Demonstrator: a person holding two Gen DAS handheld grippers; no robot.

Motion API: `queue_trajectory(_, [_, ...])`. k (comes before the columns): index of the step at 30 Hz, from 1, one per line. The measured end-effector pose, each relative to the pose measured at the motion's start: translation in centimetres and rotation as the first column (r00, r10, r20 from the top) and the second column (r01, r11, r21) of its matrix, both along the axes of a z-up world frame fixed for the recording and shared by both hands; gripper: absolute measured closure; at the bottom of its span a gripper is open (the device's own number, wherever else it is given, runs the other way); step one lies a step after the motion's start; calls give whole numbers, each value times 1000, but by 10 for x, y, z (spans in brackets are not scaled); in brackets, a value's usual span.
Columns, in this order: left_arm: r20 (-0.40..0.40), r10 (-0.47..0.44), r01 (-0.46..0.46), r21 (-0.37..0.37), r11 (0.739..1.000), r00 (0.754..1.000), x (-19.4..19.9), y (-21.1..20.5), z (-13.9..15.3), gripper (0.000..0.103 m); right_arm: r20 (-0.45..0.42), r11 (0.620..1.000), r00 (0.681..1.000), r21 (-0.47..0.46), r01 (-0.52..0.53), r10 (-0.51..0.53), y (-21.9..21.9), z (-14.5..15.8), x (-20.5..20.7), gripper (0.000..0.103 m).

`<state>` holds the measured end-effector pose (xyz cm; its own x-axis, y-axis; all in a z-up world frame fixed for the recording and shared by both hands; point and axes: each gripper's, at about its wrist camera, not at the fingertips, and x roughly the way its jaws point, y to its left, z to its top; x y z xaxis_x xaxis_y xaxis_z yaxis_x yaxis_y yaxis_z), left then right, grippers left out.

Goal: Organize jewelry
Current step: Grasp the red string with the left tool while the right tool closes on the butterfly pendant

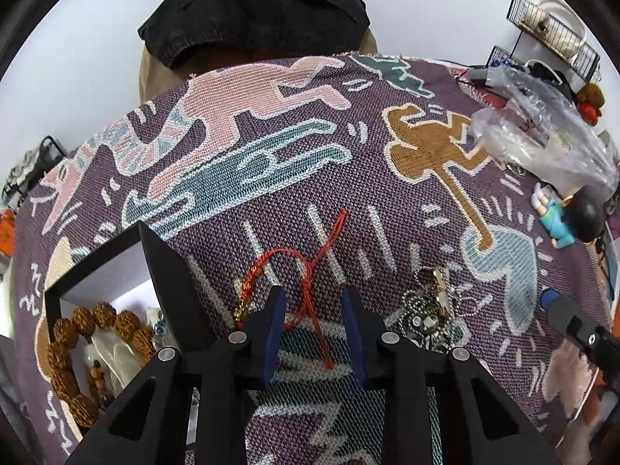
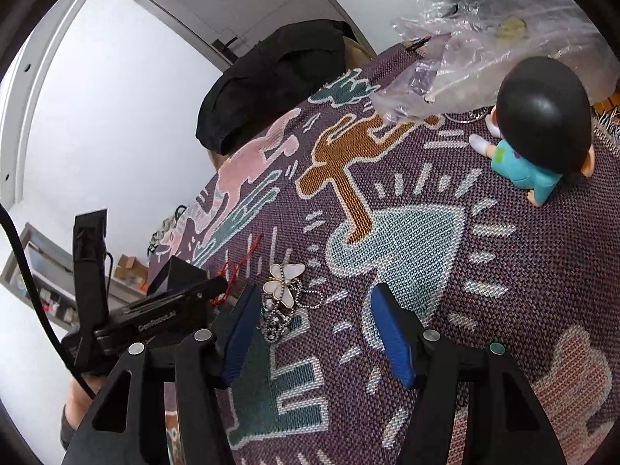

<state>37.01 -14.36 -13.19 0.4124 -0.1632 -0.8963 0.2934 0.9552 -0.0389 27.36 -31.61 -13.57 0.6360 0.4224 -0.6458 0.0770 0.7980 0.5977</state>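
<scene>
Straddling red cord bracelet [image 1: 306, 290], left claw [image 1: 314, 310] spread; right claw [image 2: 314, 310] spread, empty, beside butterfly necklace [image 2: 285, 283].

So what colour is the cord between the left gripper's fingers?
Red, clearest in the left wrist view: cord, left gripper.

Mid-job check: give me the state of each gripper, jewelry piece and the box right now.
left gripper: open, fingers straddling the red cord, not closed on it
right gripper: open, empty
red cord bracelet: loose on the cloth
butterfly necklace: heaped on the cloth
black box: open
bead bracelet: inside the box
</scene>
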Motion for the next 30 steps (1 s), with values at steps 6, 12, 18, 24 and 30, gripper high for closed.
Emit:
queue_trajectory(6, [-8, -14, 14, 53, 998, 1000, 7, -10, -1, 71, -10, 999, 999, -2, -32, 32, 10, -3, 5, 42])
queue_trajectory(12, [-6, -45, 45, 124, 991, 999, 6, -25, -5, 71, -8, 999, 999, -2, -41, 41, 14, -2, 5, 42])
queue_trajectory(18, [-33, -41, 45, 143, 989, 999, 11, -25, -15, 72, -13, 999, 999, 4, -32, 32, 11, -3, 4, 42])
queue_trajectory(24, [-91, -48, 57, 90, 994, 995, 18, -24, -21, 80, -22, 999, 999, 3, -35, 35, 13, -5, 5, 42])
queue_trajectory(30, [-87, -68, 74, 68, 995, 994, 14, -21, -20, 100, -48, 998, 997, -4, -60, 60, 22, -11, 13, 42])
